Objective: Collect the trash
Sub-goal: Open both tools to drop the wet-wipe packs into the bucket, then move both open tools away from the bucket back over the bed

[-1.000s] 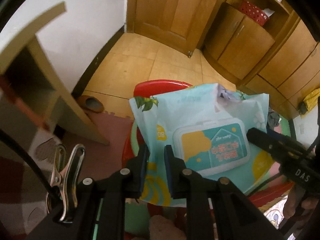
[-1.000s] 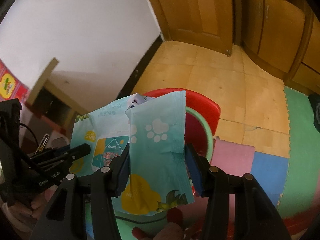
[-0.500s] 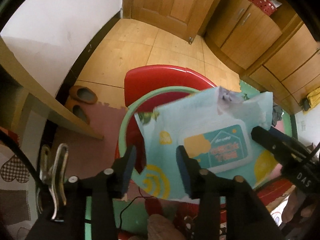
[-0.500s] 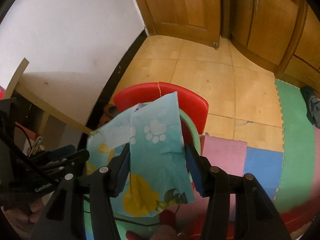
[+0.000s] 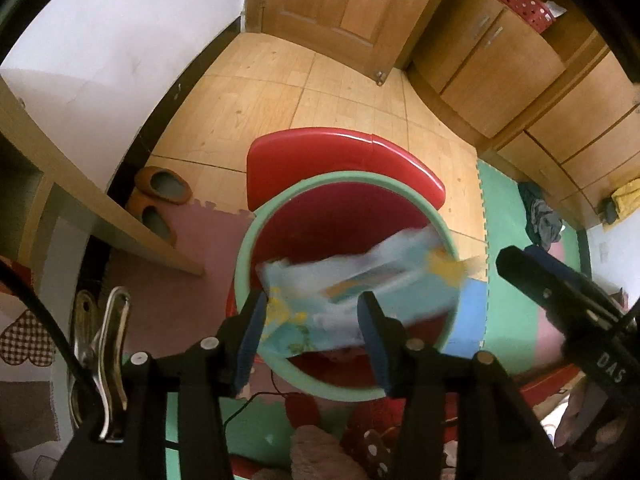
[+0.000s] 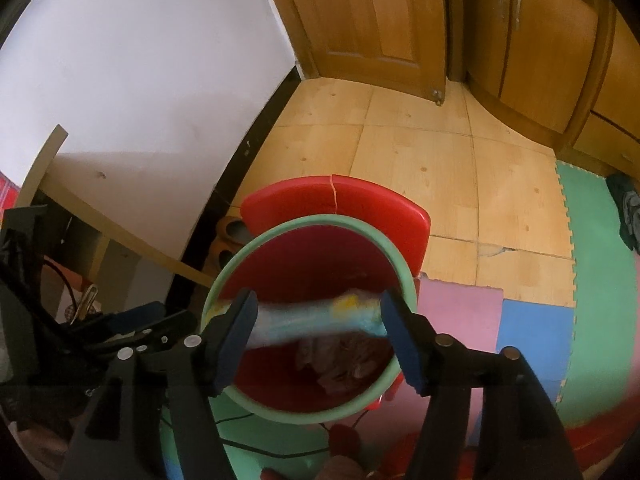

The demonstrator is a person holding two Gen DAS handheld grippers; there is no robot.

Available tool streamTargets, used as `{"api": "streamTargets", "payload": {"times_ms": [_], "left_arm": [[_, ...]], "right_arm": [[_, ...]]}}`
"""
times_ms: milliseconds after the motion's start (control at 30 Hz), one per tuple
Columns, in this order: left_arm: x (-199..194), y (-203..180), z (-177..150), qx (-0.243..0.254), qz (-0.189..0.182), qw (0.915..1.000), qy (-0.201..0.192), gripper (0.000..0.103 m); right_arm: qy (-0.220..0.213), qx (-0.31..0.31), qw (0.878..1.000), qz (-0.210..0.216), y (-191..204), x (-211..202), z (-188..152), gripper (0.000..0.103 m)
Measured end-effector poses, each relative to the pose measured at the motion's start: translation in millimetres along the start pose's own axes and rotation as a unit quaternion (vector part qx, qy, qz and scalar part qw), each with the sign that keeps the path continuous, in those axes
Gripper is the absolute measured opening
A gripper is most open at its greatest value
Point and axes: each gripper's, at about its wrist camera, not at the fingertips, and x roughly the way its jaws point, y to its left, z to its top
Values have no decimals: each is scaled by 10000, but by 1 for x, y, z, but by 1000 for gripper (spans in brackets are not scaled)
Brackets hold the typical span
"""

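The left gripper (image 5: 311, 330) points down over a red bin with a green rim (image 5: 245, 248), its jaws opening; a blurred wet-wipes packet (image 5: 360, 280) lies between the fingers (image 5: 252, 328), untouched.

Warm, fairly dim indoor light falls softly on the white wall (image 6: 132, 80) and wooden floor (image 5: 256, 108), fisheye curving darkens every edge, and the pale blue wipes pack (image 5: 360, 280) is smeared by motion blur.
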Motion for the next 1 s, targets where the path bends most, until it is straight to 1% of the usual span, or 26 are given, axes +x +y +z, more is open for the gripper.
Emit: {"api": "streamTargets", "payload": {"times_ms": [233, 433, 600, 733, 1000], "left_arm": [[-4, -1, 0, -35, -25, 10000, -6, 50], [-18, -1, -2, -111, -83, 9999, -75, 50], [-43, 0, -7, -242, -154, 9994, -207, 50], [-69, 1, -11, -339, -168, 9986, -365, 50], [-123, 9, -21, -544, -198, 9961, -660, 50]], "right_arm": [[37, -96, 9999, 1, 8, -4, -1, 65], [12, -223, 9997, 36, 19, -17, -5, 65], [-83, -393, 9991, 112, 33, -36, -7, 65], [-198, -492, 9983, 257, 48, -54, -8, 65], [-345, -816, 9947, 529, 86, -89, -14, 65]]}}
